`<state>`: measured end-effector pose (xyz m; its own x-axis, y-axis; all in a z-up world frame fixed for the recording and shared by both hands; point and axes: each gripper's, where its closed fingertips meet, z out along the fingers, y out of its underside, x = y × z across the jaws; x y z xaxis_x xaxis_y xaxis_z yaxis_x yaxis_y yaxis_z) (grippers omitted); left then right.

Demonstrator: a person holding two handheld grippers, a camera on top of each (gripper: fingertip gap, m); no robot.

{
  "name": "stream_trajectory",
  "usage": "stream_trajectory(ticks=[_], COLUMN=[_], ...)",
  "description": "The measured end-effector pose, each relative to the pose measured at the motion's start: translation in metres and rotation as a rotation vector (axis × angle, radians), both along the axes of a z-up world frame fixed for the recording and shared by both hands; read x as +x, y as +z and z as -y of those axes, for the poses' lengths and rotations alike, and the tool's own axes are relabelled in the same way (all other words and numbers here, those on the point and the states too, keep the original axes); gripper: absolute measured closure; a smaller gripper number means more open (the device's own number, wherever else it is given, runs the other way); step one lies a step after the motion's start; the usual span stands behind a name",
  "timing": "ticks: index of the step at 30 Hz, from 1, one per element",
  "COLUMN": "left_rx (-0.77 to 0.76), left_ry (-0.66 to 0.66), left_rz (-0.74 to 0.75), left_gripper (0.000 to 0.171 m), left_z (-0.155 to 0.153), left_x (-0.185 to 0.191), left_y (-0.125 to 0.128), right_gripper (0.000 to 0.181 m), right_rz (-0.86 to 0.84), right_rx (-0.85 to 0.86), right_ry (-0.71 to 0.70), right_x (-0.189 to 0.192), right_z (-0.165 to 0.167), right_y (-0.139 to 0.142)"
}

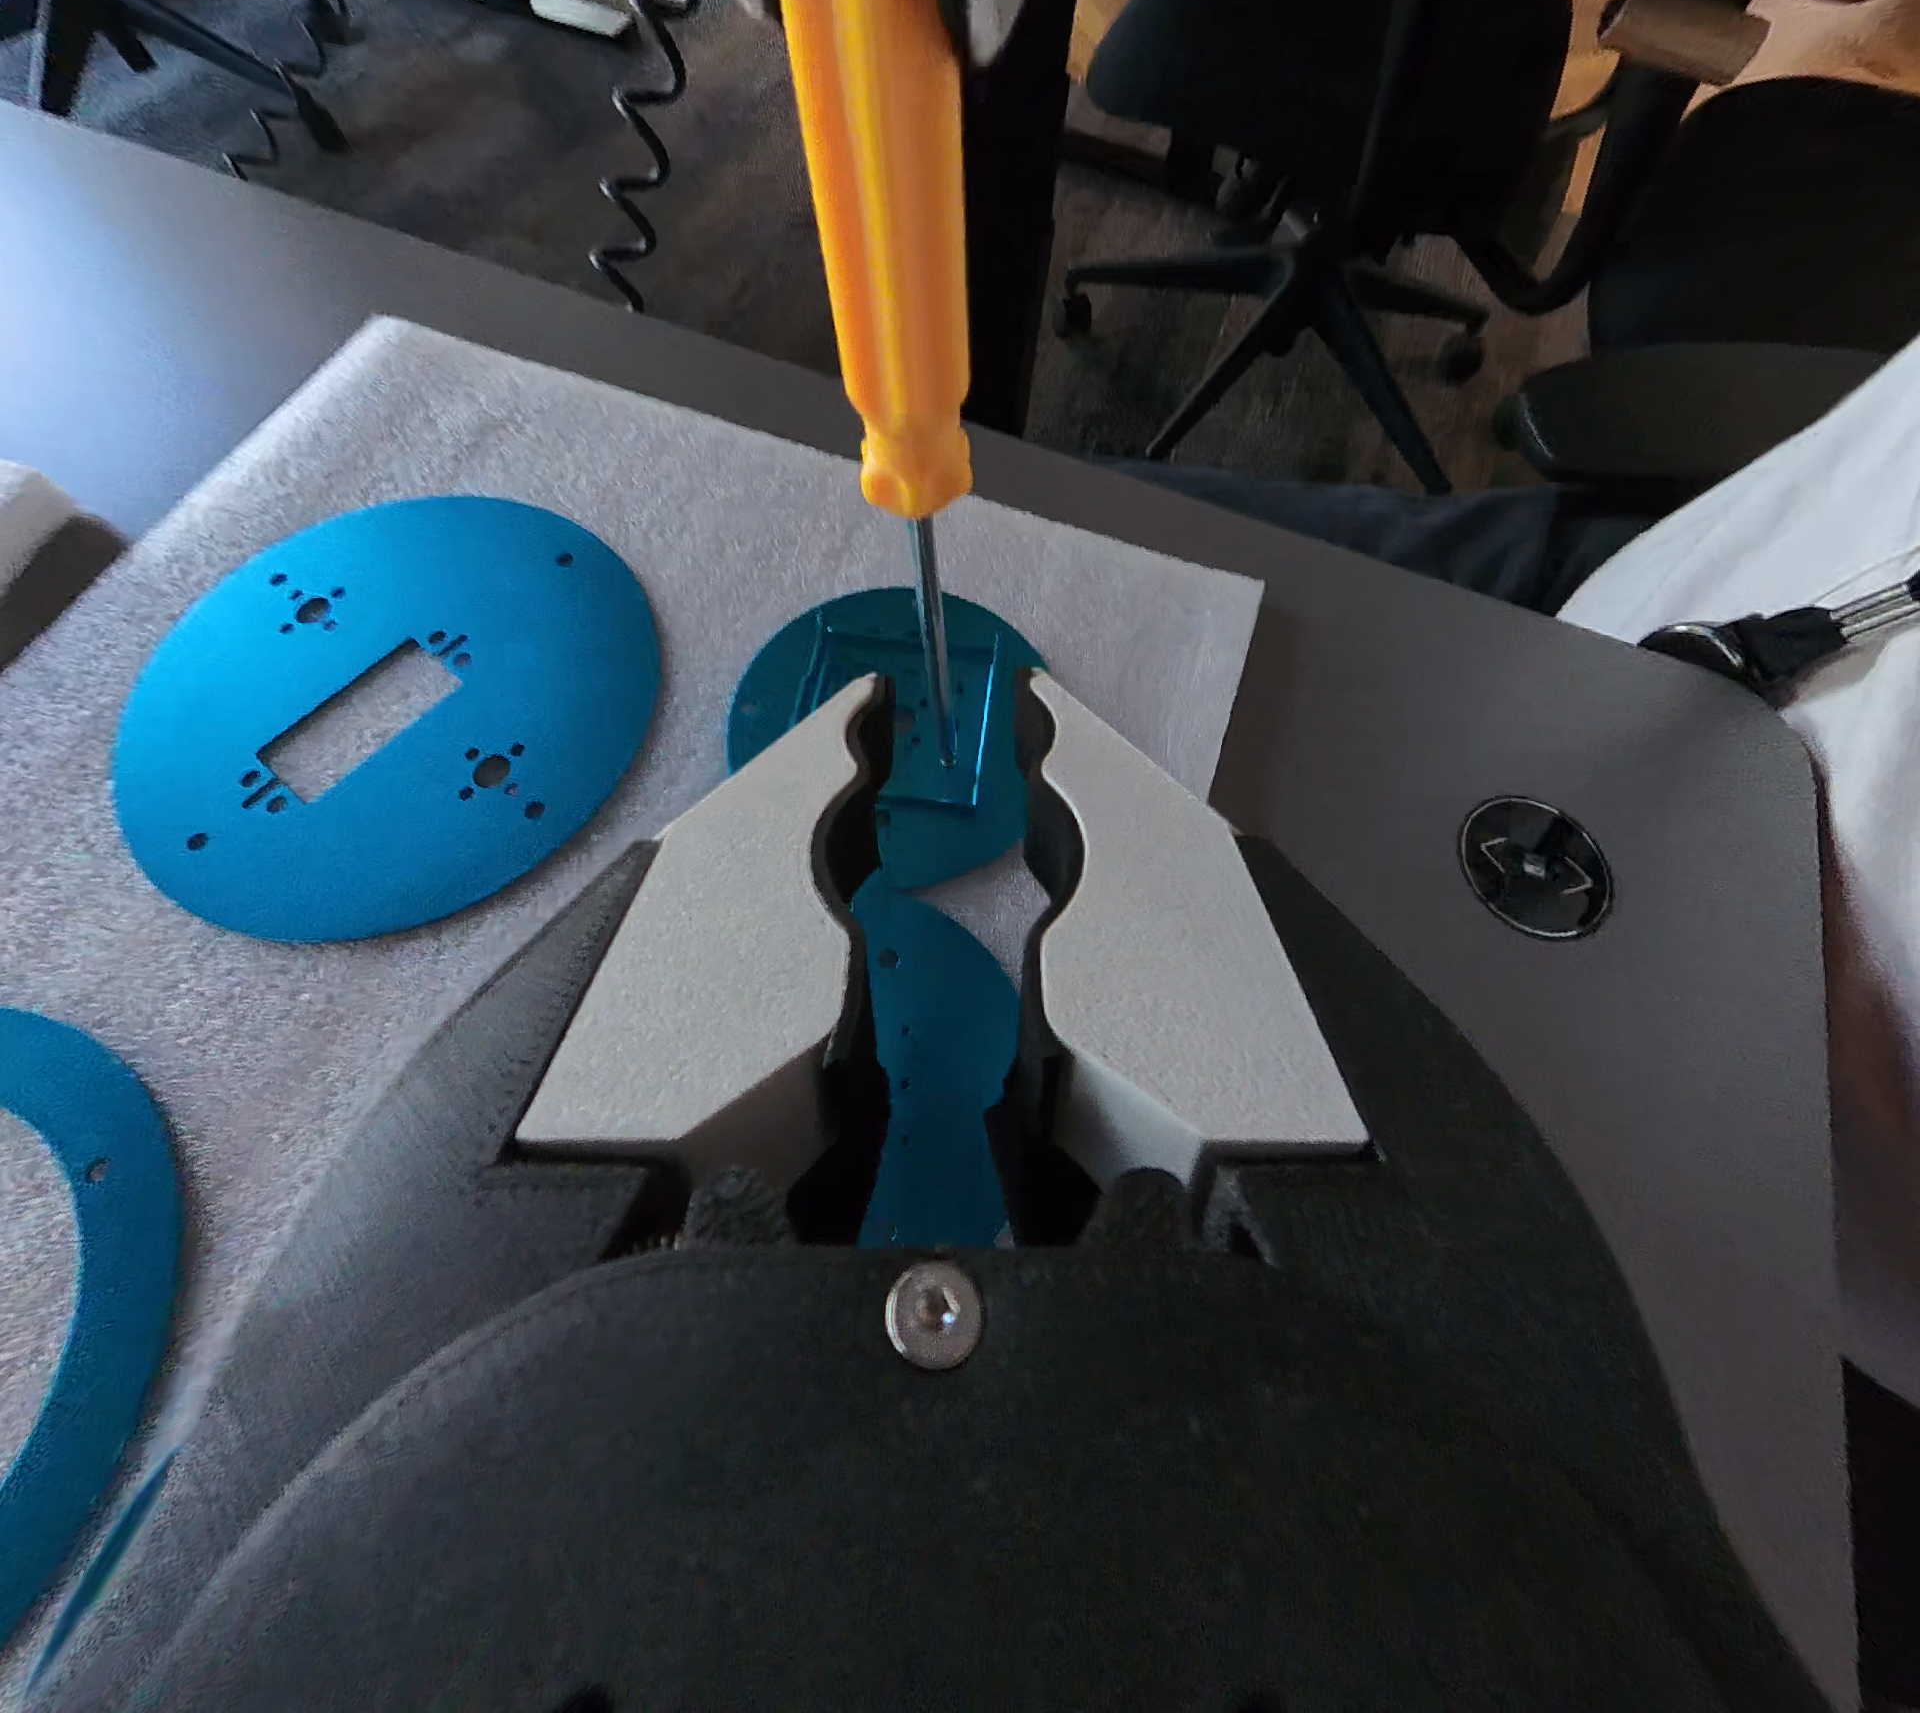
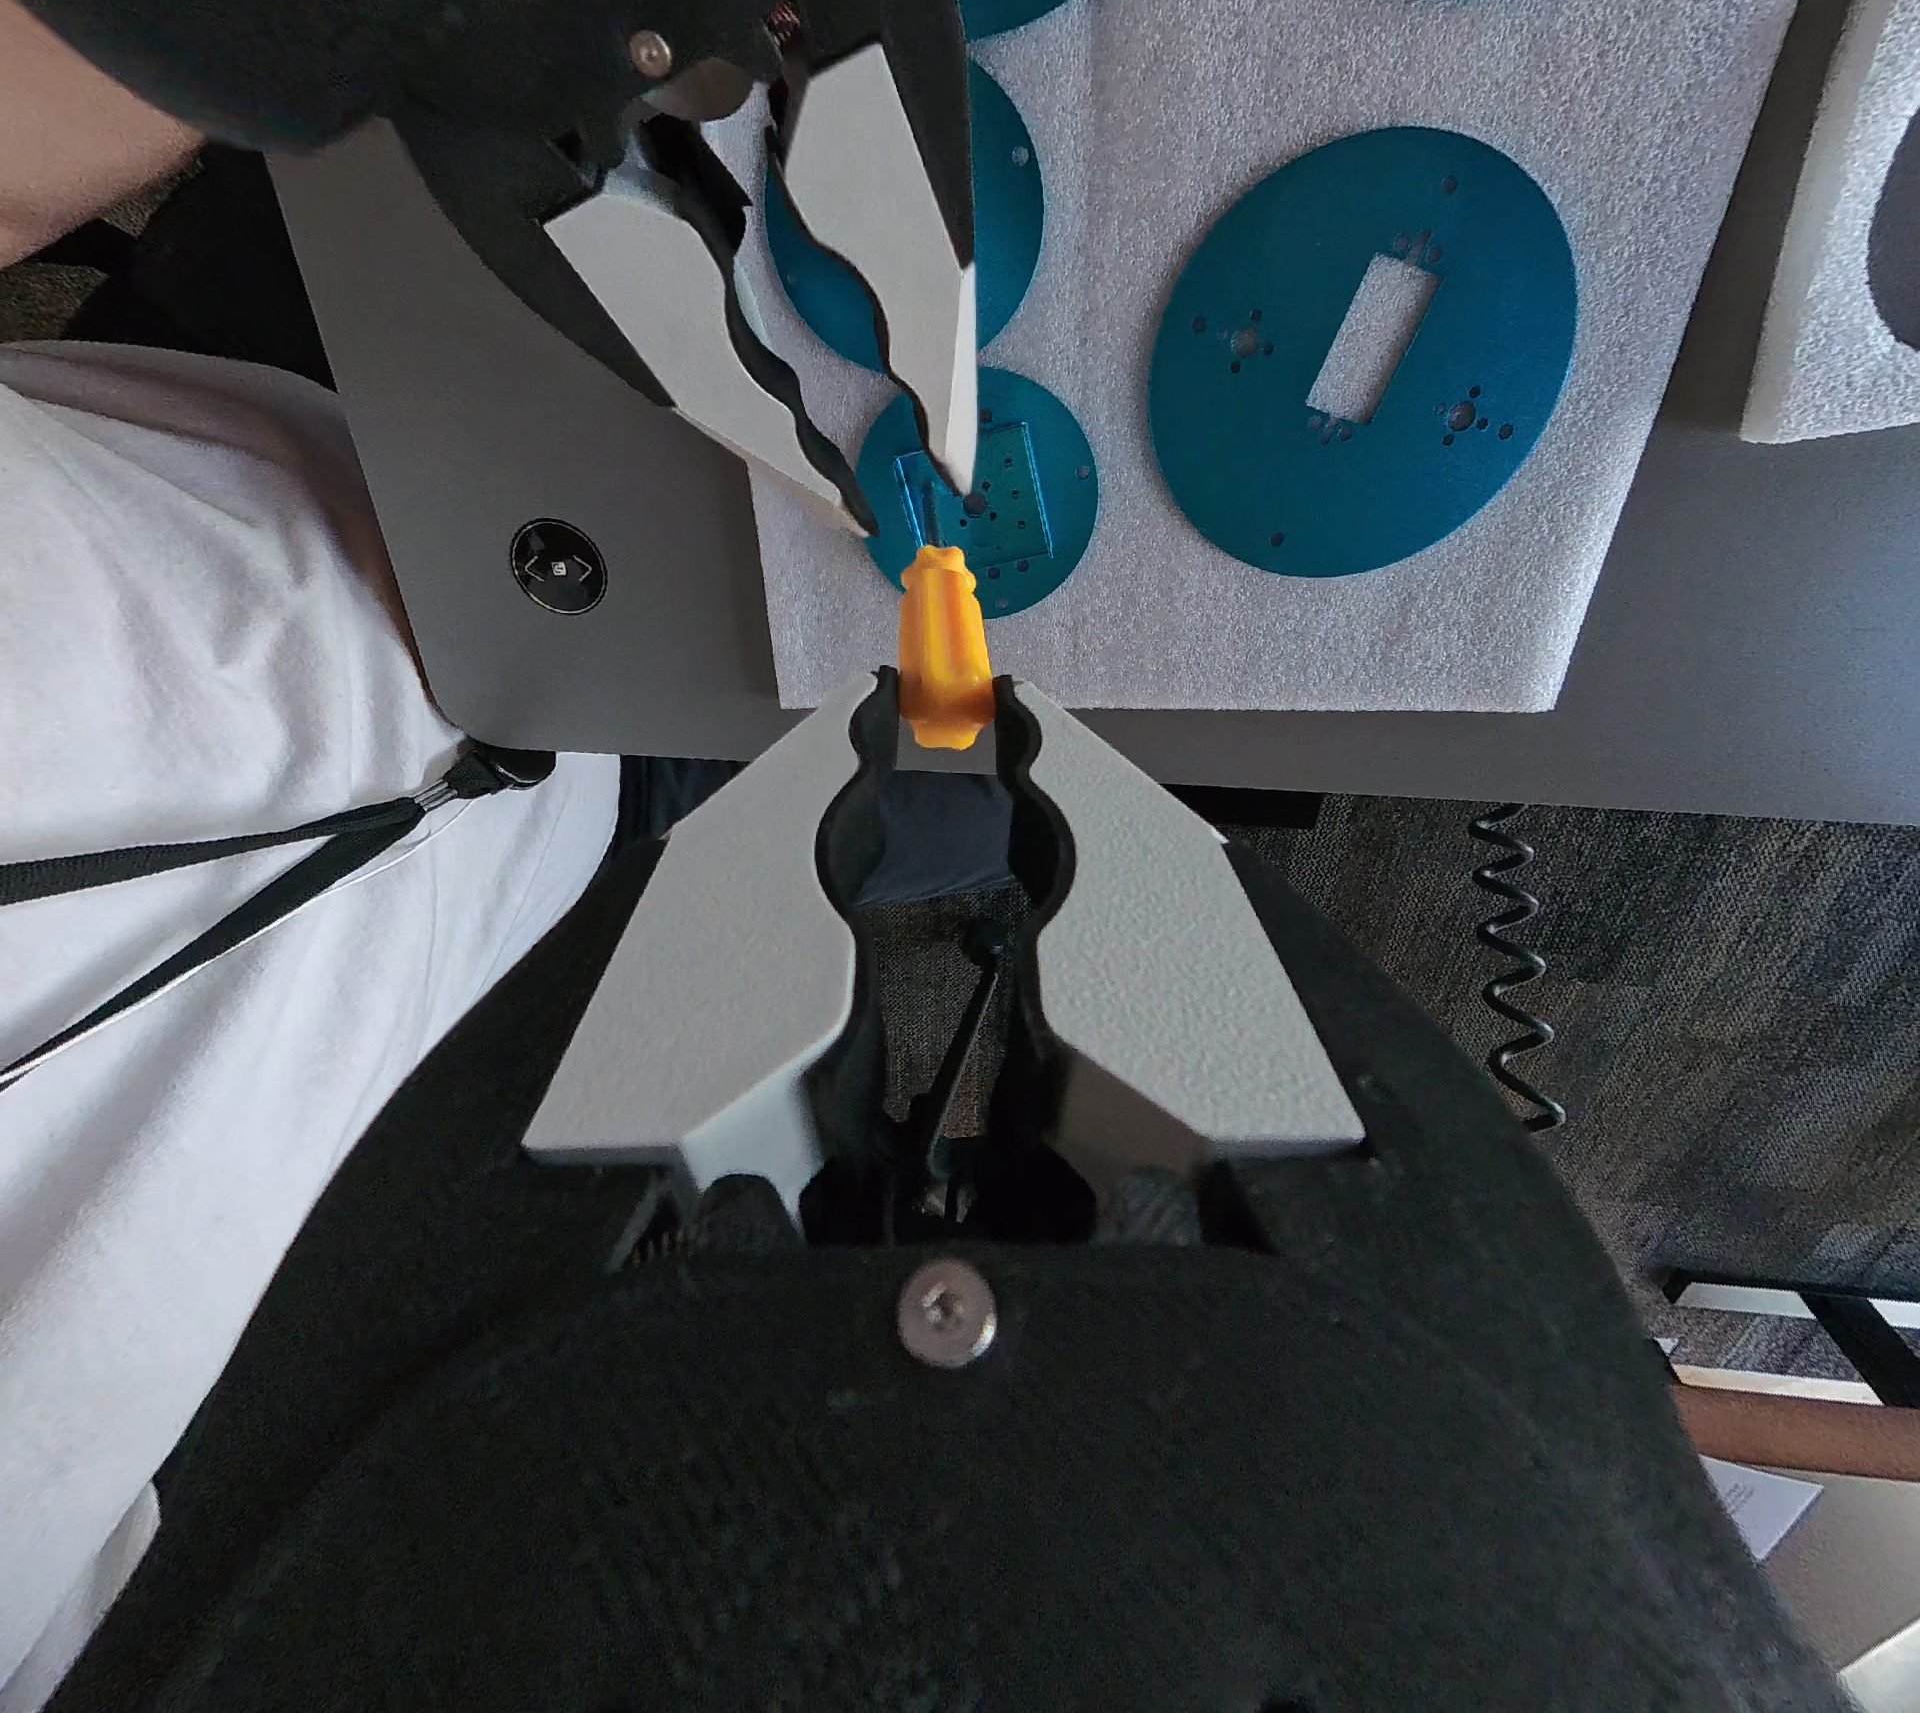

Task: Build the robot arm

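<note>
Right claw (image 2: 943, 707) around orange screwdriver (image 2: 940, 645)

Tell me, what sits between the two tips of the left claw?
Between the left claw tips stands the thin metal shaft of the orange screwdriver, its point on a small blue bracket atop a round blue disc, seen in the left wrist view.

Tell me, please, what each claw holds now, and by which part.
The right claw grips the orange screwdriver by its handle's upper end. The left claw holds nothing.
</note>
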<state>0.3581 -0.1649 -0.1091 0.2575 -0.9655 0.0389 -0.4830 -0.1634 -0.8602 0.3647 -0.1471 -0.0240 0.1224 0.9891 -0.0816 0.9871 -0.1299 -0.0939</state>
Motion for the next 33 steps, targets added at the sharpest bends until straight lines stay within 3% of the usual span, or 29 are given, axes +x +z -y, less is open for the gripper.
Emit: stream_trajectory(ticks=[6, 33], left_rx=[-0.078, -0.070], left_ry=[-0.030, 0.001], left_rz=[-0.155, -0.136], left_gripper=[0.161, 0.158], left_z=[0.005, 0.002], left_x=[-0.001, 0.000], left_y=[-0.036, -0.037], right_gripper=[0.164, 0.164], right_rz=[-0.011, 0.026], right_rx=[0.007, 0.020], right_ry=[0.025, 0.092], right_x=[-0.003, 0.001], right_z=[0.001, 0.004], right_y=[0.001, 0.002])
